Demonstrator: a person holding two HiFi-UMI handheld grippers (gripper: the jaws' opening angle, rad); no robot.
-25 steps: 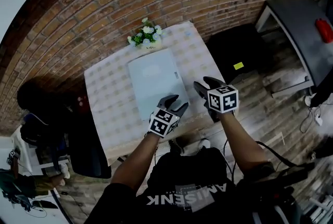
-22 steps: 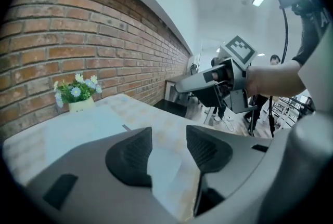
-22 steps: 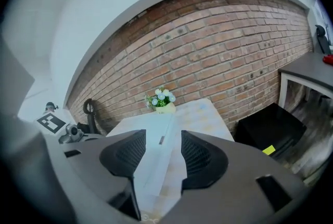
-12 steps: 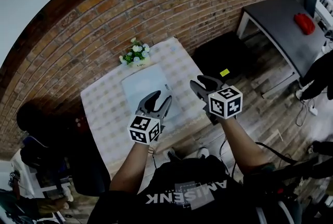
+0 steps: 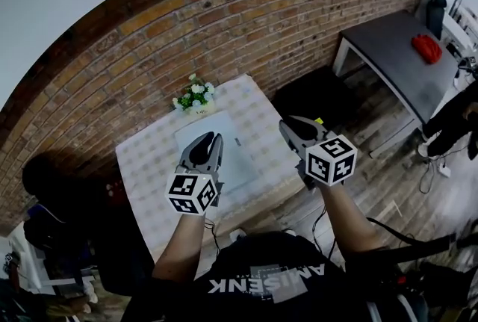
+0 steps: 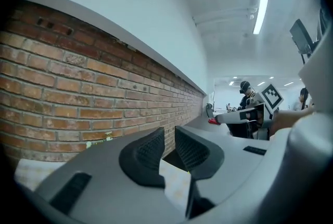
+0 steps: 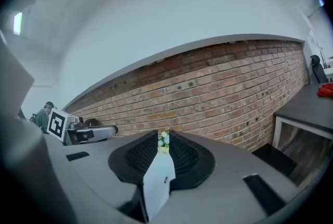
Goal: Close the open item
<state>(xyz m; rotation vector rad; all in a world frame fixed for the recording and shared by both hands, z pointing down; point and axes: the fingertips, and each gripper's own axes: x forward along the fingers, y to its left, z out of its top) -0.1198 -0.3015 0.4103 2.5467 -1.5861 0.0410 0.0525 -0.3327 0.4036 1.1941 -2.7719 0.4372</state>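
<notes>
A closed grey laptop lies flat on the checkered tablecloth; through the right gripper's jaws it shows as a pale strip. My left gripper hangs above the laptop's near left part, its jaws closing to a narrow gap with nothing between them. My right gripper is held up off the table's right edge, jaws also closing and empty. Neither gripper touches the laptop.
A small pot of white flowers stands at the table's far edge against the brick wall. A black box sits on the floor to the right, beyond it a grey table with a red thing. A dark chair is at the left.
Both grippers have lifted off the laptop and drawn back toward me, and their jaws have narrowed from wide open. The head view has tilted up, showing more wall.
</notes>
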